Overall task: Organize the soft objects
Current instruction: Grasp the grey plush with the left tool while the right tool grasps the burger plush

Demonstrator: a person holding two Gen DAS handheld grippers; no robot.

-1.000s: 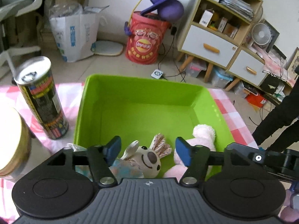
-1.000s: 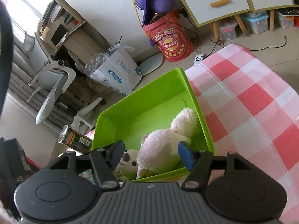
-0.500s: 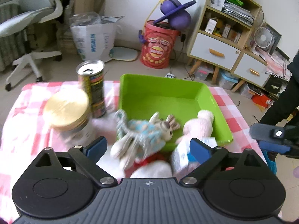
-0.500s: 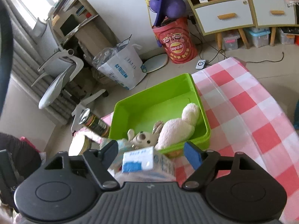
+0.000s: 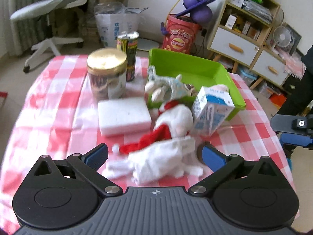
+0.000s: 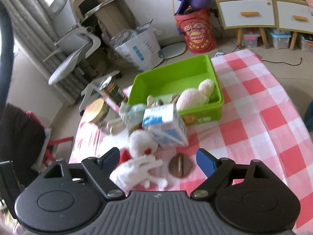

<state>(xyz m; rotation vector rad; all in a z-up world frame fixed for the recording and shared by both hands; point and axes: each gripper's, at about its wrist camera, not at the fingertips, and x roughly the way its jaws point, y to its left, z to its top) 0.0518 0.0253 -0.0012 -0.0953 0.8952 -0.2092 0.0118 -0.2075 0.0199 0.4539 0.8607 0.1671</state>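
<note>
Soft toys lie in and around the green bin (image 5: pixel 195 66), which stands on the table (image 5: pixel 49 105) under a pink-and-white checked cloth. Inside the bin, against its near right wall, rests a pale pink plush (image 6: pixel 195 96). A light blue and white plush (image 5: pixel 166 86) hangs over the bin's near left rim, partly in and partly out. Just in front of the bin on the cloth lie a white plush with a red hat (image 5: pixel 172 121) and, nearer still, a white glove-like cloth (image 5: pixel 156 162), blurred.

A blue-and-white carton (image 5: pixel 211 111) leans tilted against the bin's near wall. A white foam block (image 5: pixel 123 115) lies flat to the left of the bin's front, a gold-lidded jar (image 5: pixel 106 74) stands behind the block, and a tall printed can (image 5: pixel 129 54) stands just left of the bin's far corner. A small round brown disc (image 6: pixel 180 168) lies on the cloth in front of the carton.

The left tongs (image 5: pixel 154 154) are opening, jaws wide and gripping nothing; the white cloth shows between them, untouched. The right tongs (image 6: pixel 158 158) are also opening, with nothing held.
</note>
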